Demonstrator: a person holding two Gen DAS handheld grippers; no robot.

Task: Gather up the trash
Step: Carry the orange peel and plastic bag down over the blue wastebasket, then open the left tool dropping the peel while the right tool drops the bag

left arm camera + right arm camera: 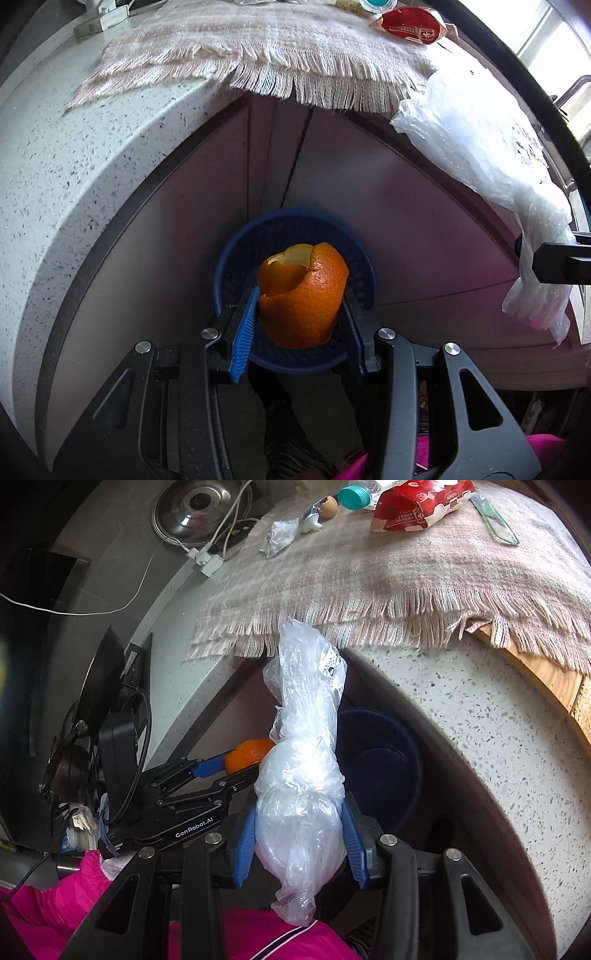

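My left gripper [301, 301] is shut on an orange peel [304, 295] and holds it above a dark blue mesh waste basket [229, 258] on the floor under the counter. In the right wrist view the left gripper [242, 762] shows with the orange peel [249, 755] beside the basket [384, 768]. My right gripper [301, 830] is shut on a crumpled clear plastic bag [304, 775], held upright in front of the counter edge. The bag also shows in the left wrist view [480, 166] at the right.
A fringed pink-white cloth [369, 583] covers the speckled stone counter [461, 709]. On it lie a red snack packet [417, 506], a teal-capped bottle [354, 496], an eggshell [328, 506], crumpled plastic [279, 537] and a green-edged wrapper [495, 517]. A power strip [207, 559] and pot lid [203, 507] sit behind.
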